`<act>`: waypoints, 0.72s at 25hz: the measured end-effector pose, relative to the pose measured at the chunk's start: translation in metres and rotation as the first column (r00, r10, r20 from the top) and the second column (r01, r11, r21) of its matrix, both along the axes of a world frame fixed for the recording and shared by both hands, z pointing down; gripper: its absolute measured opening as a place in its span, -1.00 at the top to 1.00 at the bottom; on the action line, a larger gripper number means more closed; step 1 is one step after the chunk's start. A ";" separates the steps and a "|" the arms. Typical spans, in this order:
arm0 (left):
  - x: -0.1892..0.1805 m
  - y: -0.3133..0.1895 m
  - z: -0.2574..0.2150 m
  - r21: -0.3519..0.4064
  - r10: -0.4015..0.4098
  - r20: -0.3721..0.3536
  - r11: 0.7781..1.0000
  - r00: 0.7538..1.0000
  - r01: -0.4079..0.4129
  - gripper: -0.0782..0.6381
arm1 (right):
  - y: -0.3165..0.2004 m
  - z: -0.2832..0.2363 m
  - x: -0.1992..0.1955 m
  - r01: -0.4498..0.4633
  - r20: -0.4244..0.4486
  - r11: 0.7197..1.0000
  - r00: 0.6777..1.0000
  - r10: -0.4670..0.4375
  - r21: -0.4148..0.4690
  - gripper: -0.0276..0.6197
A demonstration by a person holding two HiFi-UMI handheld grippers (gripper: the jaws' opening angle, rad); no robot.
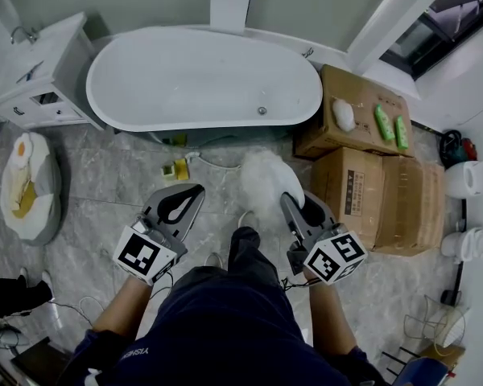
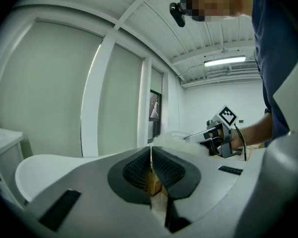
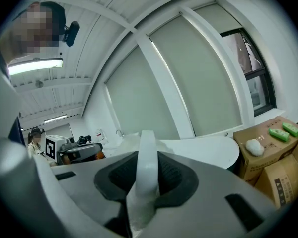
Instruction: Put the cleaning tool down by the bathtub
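Cleaning tool [image 1: 262, 182] is a fluffy white head on a white handle [image 3: 147, 167]. In the head view, the head shows over the grey marbled floor [image 1: 97, 175], in front of the white bathtub [image 1: 201, 79] and just left of the stacked cardboard boxes [image 1: 386, 199]. From above I cannot tell whether the fluff rests on the floor or hangs over it.

The right tool [image 1: 292, 209] has hold of the cleaning tool. In the right gripper view its dark pads [image 3: 171, 175] stand partly apart and press on the two sides of the handle, which rises upright between them and curves over at the top. The left gripper view shows the fluff [image 2: 176, 142] reaching out from the right tool's jaws toward the tub.

The left tool [image 1: 189, 198] is held level with the right one, well apart from it and on the other side of the person's knee [image 1: 245, 252]. In the left gripper view its ribbed pads [image 2: 136, 170] meet at the tips, with nothing between them.

A white puff [image 1: 344, 115] and two green pieces [image 1: 390, 125] lie on the upper box. A small yellow thing [image 1: 177, 169] sits on the floor near the tub's front wall. Left of the tub stands a white cabinet [image 1: 40, 79]. A cushion with a fried-egg pattern [image 1: 28, 187] lies on the floor below the cabinet.
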State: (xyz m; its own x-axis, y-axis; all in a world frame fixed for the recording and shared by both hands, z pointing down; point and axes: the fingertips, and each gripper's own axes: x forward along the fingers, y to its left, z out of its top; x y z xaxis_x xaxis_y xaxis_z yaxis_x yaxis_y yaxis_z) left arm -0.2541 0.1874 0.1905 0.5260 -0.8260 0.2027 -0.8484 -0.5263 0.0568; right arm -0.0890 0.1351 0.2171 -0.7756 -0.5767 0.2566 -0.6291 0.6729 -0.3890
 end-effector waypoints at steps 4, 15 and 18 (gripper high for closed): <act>0.007 -0.037 0.004 -0.020 -0.022 0.010 1.000 1.000 0.022 0.68 | -0.040 0.006 0.004 0.027 0.006 1.000 1.000 -0.027 -0.015 0.63; 0.030 -0.144 0.012 -0.050 -0.067 0.034 0.996 0.997 0.069 0.68 | -0.155 0.025 0.021 0.091 0.002 0.994 0.996 -0.091 -0.064 0.63; 0.037 -0.170 0.016 -0.065 -0.080 0.043 0.994 0.996 0.083 0.68 | -0.183 0.030 0.026 0.109 0.005 0.991 0.994 -0.109 -0.073 0.63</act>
